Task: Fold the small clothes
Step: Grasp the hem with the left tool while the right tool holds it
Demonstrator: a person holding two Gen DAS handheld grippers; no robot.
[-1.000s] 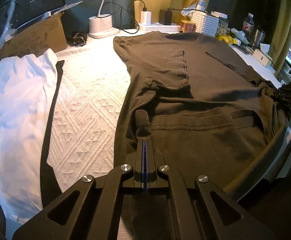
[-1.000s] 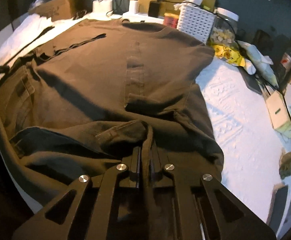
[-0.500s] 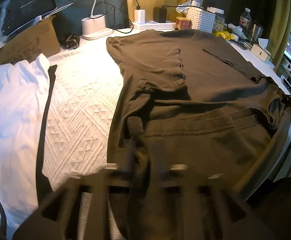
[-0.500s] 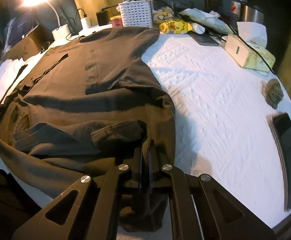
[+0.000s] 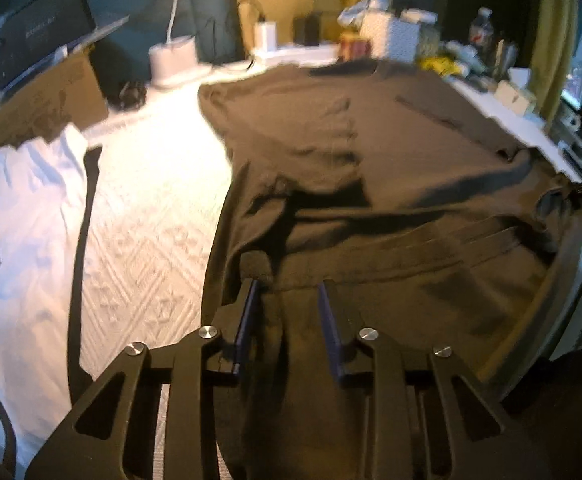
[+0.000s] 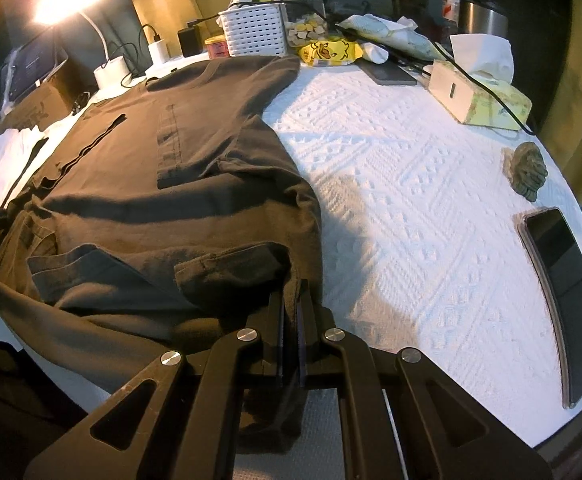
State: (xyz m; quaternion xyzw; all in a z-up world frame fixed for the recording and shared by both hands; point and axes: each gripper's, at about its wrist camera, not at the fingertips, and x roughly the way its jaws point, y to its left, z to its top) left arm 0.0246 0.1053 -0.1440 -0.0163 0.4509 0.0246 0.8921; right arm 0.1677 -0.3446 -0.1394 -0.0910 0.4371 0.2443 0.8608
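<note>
Left wrist view: white garment (image 5: 23, 216) lies far left; brown T-shirt (image 5: 371, 168) is spread across the white surface (image 5: 151, 216). Left gripper (image 5: 287, 308) jaws stand part open and closing, hem cloth between them, pads not pressing. Right gripper (image 6: 291, 316) jaws are clamped on the near hem corner. Judgement: bottom fold under way; next requires left regrip, then both carrying the hem toward the collar.
</note>
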